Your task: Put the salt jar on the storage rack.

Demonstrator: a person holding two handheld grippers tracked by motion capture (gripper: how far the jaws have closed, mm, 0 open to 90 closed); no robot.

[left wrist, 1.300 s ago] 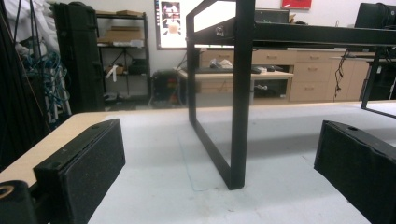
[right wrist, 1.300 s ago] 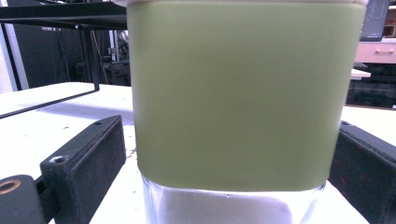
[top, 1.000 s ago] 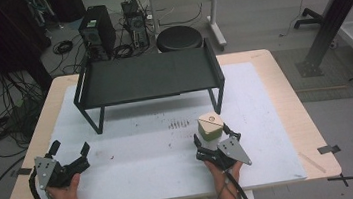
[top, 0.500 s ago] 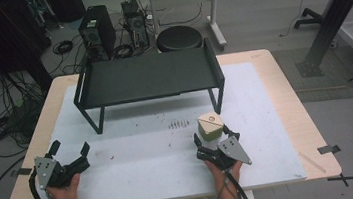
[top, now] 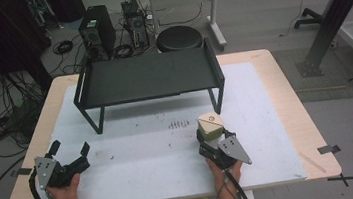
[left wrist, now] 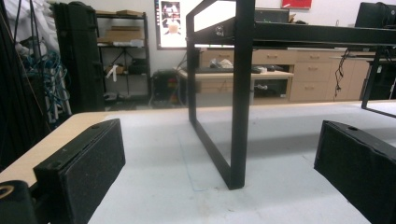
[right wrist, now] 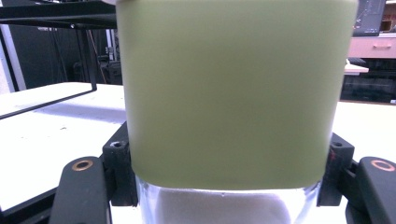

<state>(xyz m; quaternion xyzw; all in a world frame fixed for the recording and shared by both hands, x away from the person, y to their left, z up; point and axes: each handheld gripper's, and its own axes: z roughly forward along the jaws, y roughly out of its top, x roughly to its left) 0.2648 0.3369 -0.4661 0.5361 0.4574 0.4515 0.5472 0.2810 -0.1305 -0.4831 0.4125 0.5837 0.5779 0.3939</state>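
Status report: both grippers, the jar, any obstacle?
Left gripper open, empty. Right gripper shut on jar, upright on mat. Black rack stands ahead.

Left gripper [top: 71, 150] fingers spread wide; right gripper [top: 208, 140] fingers clamped.

The container [top: 211, 126] stood upright on the mat [top: 150, 153], right between the fingers [top: 202, 136] of the right gripper [top: 208, 137], one jaw pressed against each of its sides. In the right gripper view it sat hard against the camera, jaws flanking it left and right. Beyond those fingertips, farther up the table [top: 294, 111], the raised rack [top: 149, 77] stood across the mat, its near right leg just past the container. Over on the left, the left gripper [top: 68, 151] rested low near the table's front edge, jaws spread wide, bare mat between them. Ahead of them, between the two, stood the rack's near left leg [left wrist: 238, 93].
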